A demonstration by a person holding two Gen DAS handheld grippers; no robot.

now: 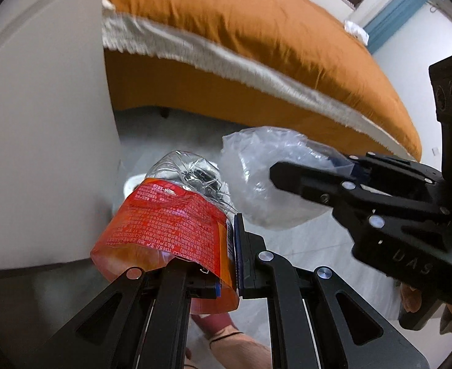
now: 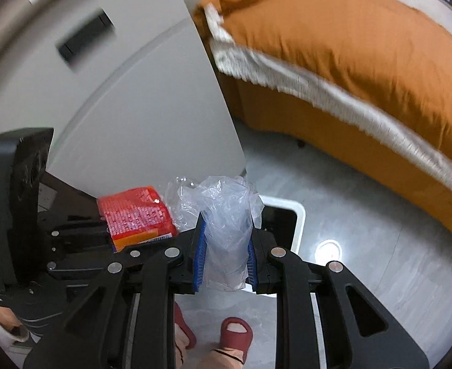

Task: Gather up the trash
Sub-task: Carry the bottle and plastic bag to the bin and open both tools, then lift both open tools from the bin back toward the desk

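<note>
Left gripper point(image 1: 226, 264) nearest the lens, jaws pinched tight on a crushed clear bottle point(image 1: 176, 209) with a red label; the bottle tilts up and away from the fingers. Just right of the bottle, the right gripper point(image 2: 226, 255), jaws partly closed, blue pads pressing a crumpled clear plastic bag point(image 2: 226, 227). Both pieces hang above the grey floor point(image 2: 364, 276). Beyond the bag, a white-rimmed bin point(image 2: 299, 215) stands on the floor. Red slippers point(image 2: 235, 332) below the bag. Orange bed point(image 2: 349, 46) well beyond the bin.
</note>
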